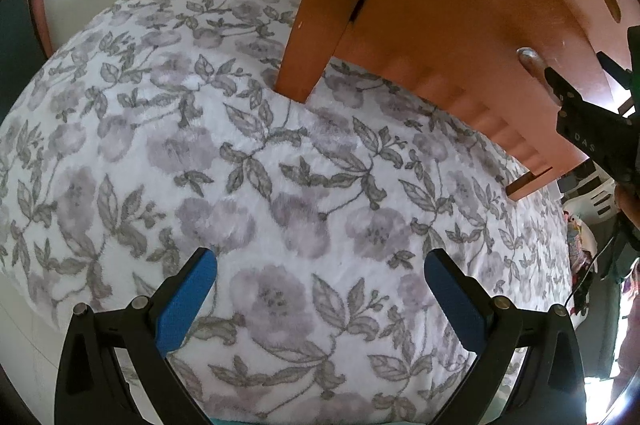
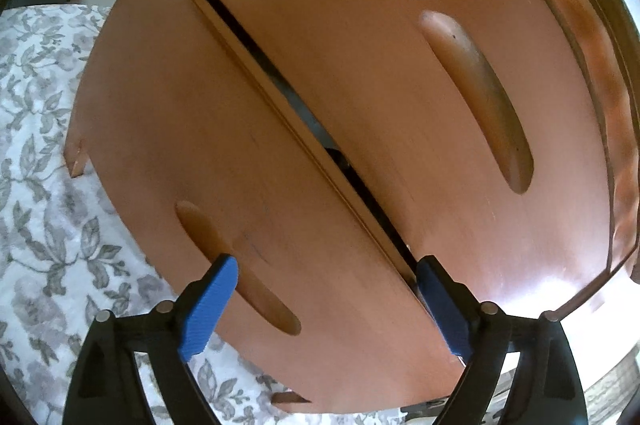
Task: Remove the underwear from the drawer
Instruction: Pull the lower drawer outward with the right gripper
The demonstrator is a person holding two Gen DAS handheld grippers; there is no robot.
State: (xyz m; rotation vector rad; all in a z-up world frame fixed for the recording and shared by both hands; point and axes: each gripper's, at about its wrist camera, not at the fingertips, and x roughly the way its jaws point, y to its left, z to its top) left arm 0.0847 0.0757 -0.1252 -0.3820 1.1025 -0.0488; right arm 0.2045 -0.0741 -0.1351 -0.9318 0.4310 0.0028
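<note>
While the left gripper point(image 1: 320, 289) hangs over the floral bedspread point(image 1: 248, 161) with its blue pads point(image 1: 186, 301) spread wide and nothing between them, the right gripper point(image 2: 326, 305) is up against the wooden nightstand point(image 2: 360, 25). Right claw stands partly open, nothing clamped; its pads are apart, one pad point(image 2: 208, 305) in front of the lower drawer's carved handle slot point(image 2: 236, 265), the other by the dark gap point(image 2: 304, 113) between the two drawer fronts. Can't tell if either pad touches the wood. Lower drawer point(image 2: 192, 129) front sits slightly forward of the upper drawer point(image 2: 360, 73), gap showing only darkness inside. Upper drawer has its own long recessed handle point(image 2: 480, 97). Underwear: not visible in either view, can't tell which drawer holds it. From the left wrist view the right gripper's black body point(image 1: 588, 121) shows at the right edge, close to the nightstand front, near a metal knob point(image 1: 528, 59). Nightstand leg point(image 1: 300, 65) rests against the bedspread. Cluttered items at far right, too blurred to name.
</note>
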